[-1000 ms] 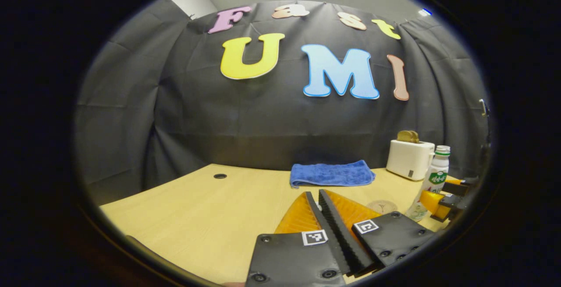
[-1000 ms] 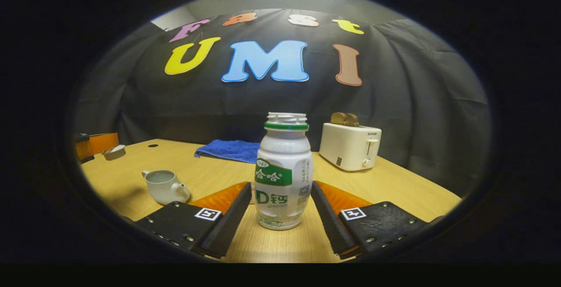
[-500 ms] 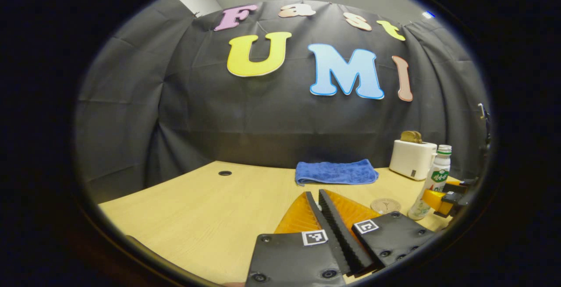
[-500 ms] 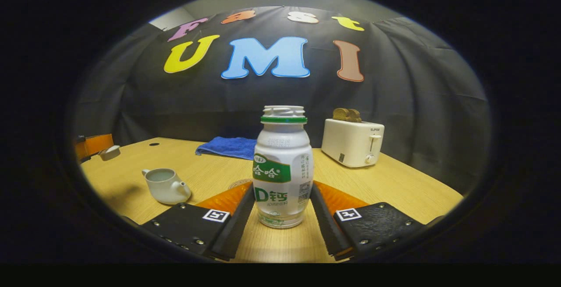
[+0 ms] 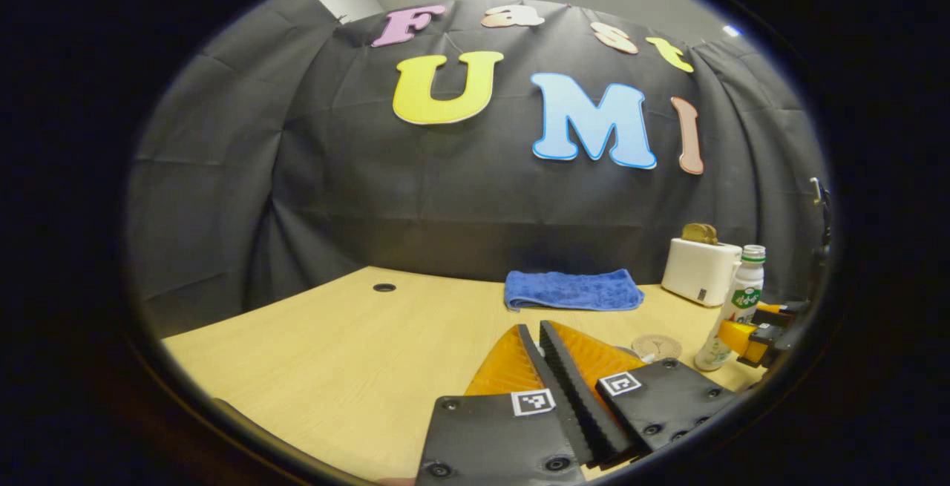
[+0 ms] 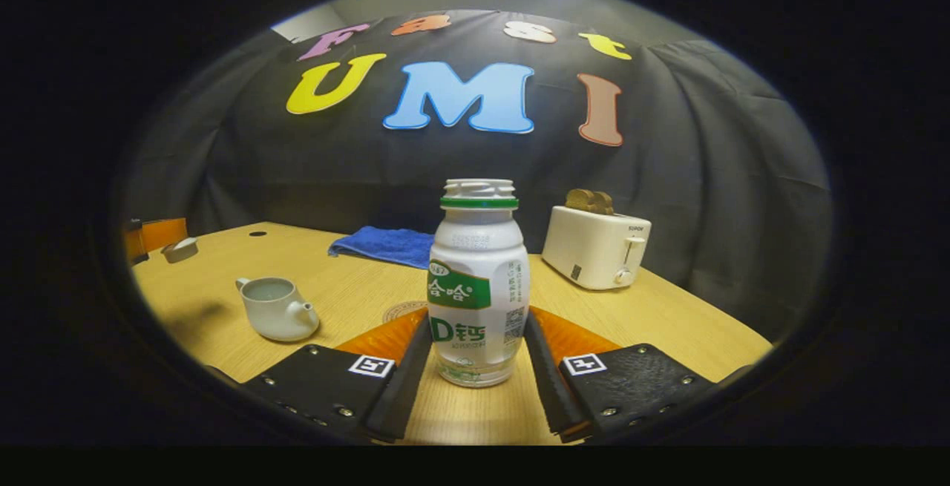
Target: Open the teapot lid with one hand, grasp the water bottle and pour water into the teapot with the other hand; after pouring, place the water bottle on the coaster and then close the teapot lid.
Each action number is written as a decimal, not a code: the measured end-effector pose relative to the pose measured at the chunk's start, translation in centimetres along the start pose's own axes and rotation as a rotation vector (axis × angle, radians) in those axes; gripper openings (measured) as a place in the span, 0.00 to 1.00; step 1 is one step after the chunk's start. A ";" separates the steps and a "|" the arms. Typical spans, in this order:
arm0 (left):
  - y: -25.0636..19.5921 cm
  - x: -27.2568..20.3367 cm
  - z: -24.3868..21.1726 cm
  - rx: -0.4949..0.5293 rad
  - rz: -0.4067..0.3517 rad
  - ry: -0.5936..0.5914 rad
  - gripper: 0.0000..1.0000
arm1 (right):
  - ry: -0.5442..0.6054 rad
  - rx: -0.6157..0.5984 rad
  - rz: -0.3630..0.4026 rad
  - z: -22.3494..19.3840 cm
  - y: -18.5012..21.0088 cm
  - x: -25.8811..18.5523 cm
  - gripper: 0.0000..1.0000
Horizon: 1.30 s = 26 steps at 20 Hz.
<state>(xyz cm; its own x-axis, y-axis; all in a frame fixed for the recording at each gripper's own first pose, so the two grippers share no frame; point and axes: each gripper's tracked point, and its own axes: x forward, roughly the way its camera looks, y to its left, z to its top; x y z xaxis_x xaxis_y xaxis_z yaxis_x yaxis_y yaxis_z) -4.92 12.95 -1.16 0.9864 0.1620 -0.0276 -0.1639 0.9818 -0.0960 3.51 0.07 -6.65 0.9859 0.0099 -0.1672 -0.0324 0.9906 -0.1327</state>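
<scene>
Now the right tongs (image 6: 478,337) have both fingers pressed on the lower body of the water bottle (image 6: 479,282), which stands upright on the worktop (image 6: 668,323); I judge the next move wants a straight lift, mouth kept level, toward the open teapot (image 6: 273,309) well off to the side. White, green-banded and uncapped, the bottle may spill. The left tongs (image 5: 545,349) are closed on the lid (image 6: 179,249).

light: dim, ceiling strip upper right | tabletop (image 5: 334,352): evenly lit, soft shadows | focus: sharp | edges: strong fisheye bending
</scene>
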 end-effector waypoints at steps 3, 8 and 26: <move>0.4 0.0 -0.3 -0.009 -0.001 0.000 0.09 | 0.001 -0.059 -0.008 0.1 0.2 0.0 0.68; 0.9 0.1 -0.8 -0.023 -0.003 0.007 0.09 | -0.032 -0.222 -0.066 1.7 -0.4 0.0 0.68; 2.5 0.3 -1.4 -0.028 0.003 0.018 0.09 | -0.168 -0.932 -0.125 7.5 2.8 1.7 0.68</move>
<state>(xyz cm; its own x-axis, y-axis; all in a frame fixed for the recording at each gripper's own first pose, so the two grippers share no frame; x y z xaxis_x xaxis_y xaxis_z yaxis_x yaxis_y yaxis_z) -5.08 15.28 -2.79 0.9856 0.1628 -0.0455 -0.1673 0.9781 -0.1241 6.29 3.92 0.04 0.9994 0.0027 0.0335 0.0281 0.4794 -0.8771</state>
